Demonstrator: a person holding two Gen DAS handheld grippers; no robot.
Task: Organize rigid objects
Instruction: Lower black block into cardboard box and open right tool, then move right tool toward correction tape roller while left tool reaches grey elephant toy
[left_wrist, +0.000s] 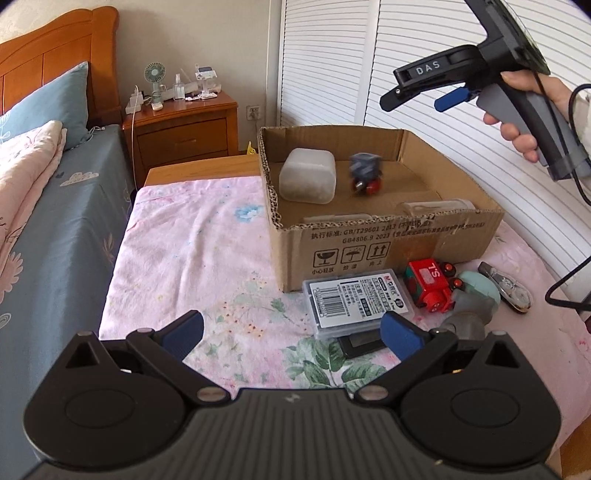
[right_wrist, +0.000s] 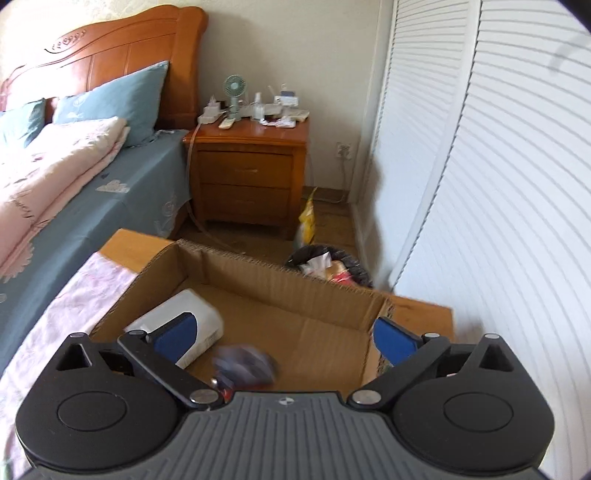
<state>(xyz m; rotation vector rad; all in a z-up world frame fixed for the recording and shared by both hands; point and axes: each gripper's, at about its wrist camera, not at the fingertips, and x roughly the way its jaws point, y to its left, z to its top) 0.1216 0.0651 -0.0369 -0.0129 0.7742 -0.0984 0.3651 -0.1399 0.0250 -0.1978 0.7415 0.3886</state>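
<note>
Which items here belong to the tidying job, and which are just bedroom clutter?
Job: box; white case and blurred blue toy inside it; red toy, labelled case and green gadget outside.

Clutter: fan, nightstand, pillow, bin.

Daylit bedroom: wooden-headboard bed (right_wrist: 110, 55) w/ blue pillows, cluttered wooden nightstand (right_wrist: 251, 173) beside it, white louvred doors (right_wrist: 498, 166) at right, wood floor.

right gripper (right_wrist: 284, 341) agape over cardboard box (right_wrist: 295, 280), blurred toy (right_wrist: 245, 363) inside
</note>
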